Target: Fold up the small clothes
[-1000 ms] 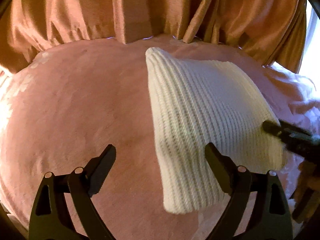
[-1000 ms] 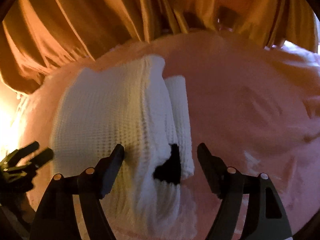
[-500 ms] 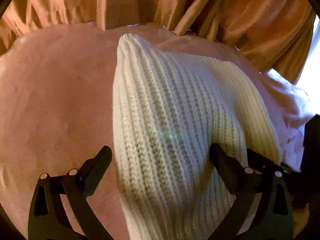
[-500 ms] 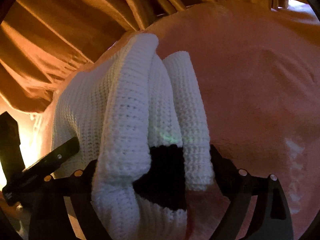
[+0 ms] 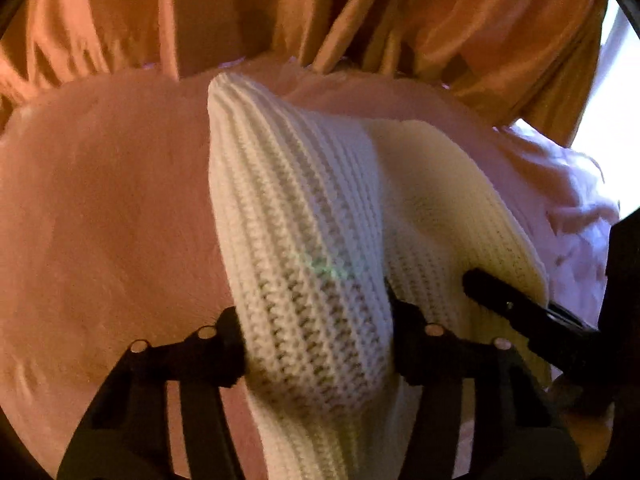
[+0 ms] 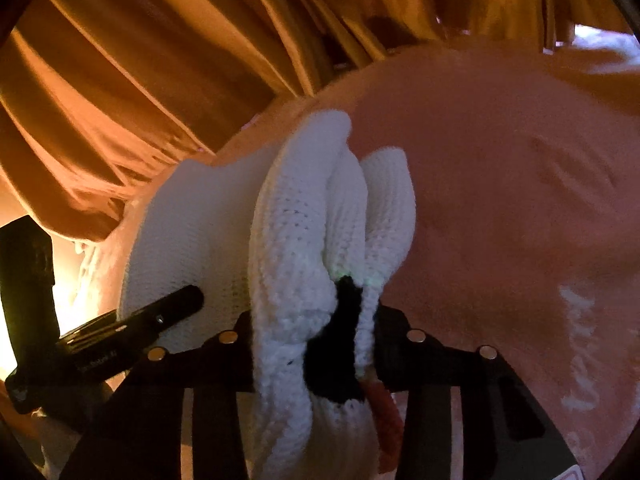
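Note:
A white ribbed knit garment [image 5: 304, 216] lies on a pink bed cover [image 5: 104, 216]. My left gripper [image 5: 316, 344] is shut on its near left edge, which bunches up between the fingers. My right gripper [image 6: 316, 332] is shut on the garment's [image 6: 288, 240] near right edge, where rolled folds and a dark opening [image 6: 340, 344] show. The right gripper's finger [image 5: 520, 308] shows at the right of the left wrist view. The left gripper's finger [image 6: 132, 328] shows at the left of the right wrist view.
Orange curtains [image 5: 280, 12] hang close behind the bed and also fill the top of the right wrist view [image 6: 200, 40]. Bright window light [image 5: 616, 92] shows at the far right. The pink cover [image 6: 520, 200] stretches right of the garment.
Both grippers moved forward onto the garment's near edge and closed on it. The cloth now bunches and lifts between each pair of fingers.

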Demonstrator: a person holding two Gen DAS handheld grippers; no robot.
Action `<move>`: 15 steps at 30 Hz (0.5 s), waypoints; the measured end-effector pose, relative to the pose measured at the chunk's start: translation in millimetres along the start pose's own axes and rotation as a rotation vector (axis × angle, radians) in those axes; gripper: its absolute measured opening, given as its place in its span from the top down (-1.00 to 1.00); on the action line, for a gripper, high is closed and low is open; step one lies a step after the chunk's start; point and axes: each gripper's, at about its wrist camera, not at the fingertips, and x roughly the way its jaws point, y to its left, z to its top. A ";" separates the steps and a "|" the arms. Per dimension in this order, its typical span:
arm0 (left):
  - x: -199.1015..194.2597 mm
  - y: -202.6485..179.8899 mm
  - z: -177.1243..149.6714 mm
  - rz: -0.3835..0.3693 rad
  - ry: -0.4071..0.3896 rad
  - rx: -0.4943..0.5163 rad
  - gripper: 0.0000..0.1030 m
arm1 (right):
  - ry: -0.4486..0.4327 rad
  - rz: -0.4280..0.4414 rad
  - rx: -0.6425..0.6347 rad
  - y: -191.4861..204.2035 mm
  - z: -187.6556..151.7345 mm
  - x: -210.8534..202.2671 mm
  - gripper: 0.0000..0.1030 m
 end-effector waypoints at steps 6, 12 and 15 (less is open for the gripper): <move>-45.4 -14.3 2.5 -0.036 -0.056 0.040 0.05 | -0.079 -0.006 -0.076 34.6 0.2 -43.4 0.27; -94.4 -20.0 -0.6 -0.061 -0.126 0.062 0.05 | -0.162 0.022 -0.101 61.4 -4.8 -92.8 0.27; -131.5 -20.4 -1.2 -0.072 -0.185 0.073 0.05 | -0.212 0.048 -0.126 82.2 -5.8 -118.0 0.27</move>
